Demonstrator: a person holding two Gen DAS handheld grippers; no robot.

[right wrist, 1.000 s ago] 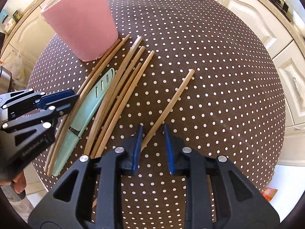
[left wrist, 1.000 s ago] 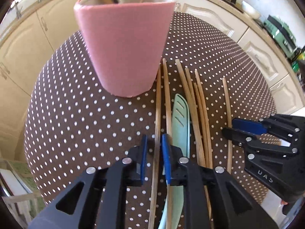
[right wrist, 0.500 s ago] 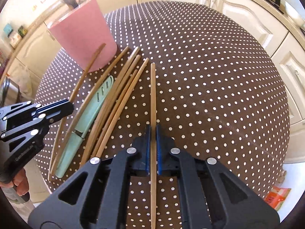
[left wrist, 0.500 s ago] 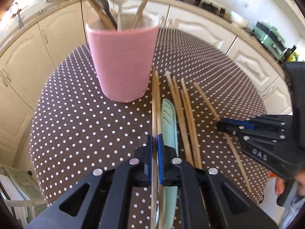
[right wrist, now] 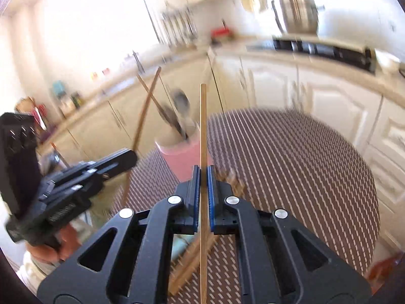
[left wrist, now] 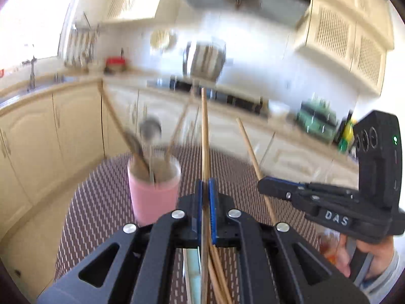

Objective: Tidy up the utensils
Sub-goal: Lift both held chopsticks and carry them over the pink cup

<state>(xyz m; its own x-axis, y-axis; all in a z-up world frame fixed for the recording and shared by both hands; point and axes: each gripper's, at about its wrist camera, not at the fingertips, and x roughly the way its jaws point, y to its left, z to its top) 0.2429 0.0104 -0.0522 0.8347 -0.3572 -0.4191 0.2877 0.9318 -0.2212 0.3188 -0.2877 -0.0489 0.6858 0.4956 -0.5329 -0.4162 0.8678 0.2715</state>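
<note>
My left gripper [left wrist: 205, 181] is shut on a wooden chopstick [left wrist: 204, 126] that juts up and forward, lifted above the dotted brown table [left wrist: 101, 202]. My right gripper [right wrist: 202, 174] is shut on another chopstick [right wrist: 202, 126], also raised. Each gripper shows in the other's view: the right gripper [left wrist: 263, 185] with its stick [left wrist: 249, 149], the left gripper [right wrist: 131, 155] with its stick [right wrist: 141, 124]. The pink cup [left wrist: 152, 197] [right wrist: 182, 157] stands ahead of both, holding a ladle and wooden utensils. Several chopsticks [right wrist: 192, 261] and a teal knife [left wrist: 192, 266] lie on the table below.
Cream kitchen cabinets [right wrist: 316, 96] and a counter with a black hob [right wrist: 321, 48] and a steel pot [right wrist: 296, 12] ring the round table. A person's hand [left wrist: 374, 255] grips the right tool's handle. Both views are blurred by motion.
Both grippers closed on a chopstick each, then rose and tilted up, lifting the sticks off the table. The cup now sits lower and farther in both views.
</note>
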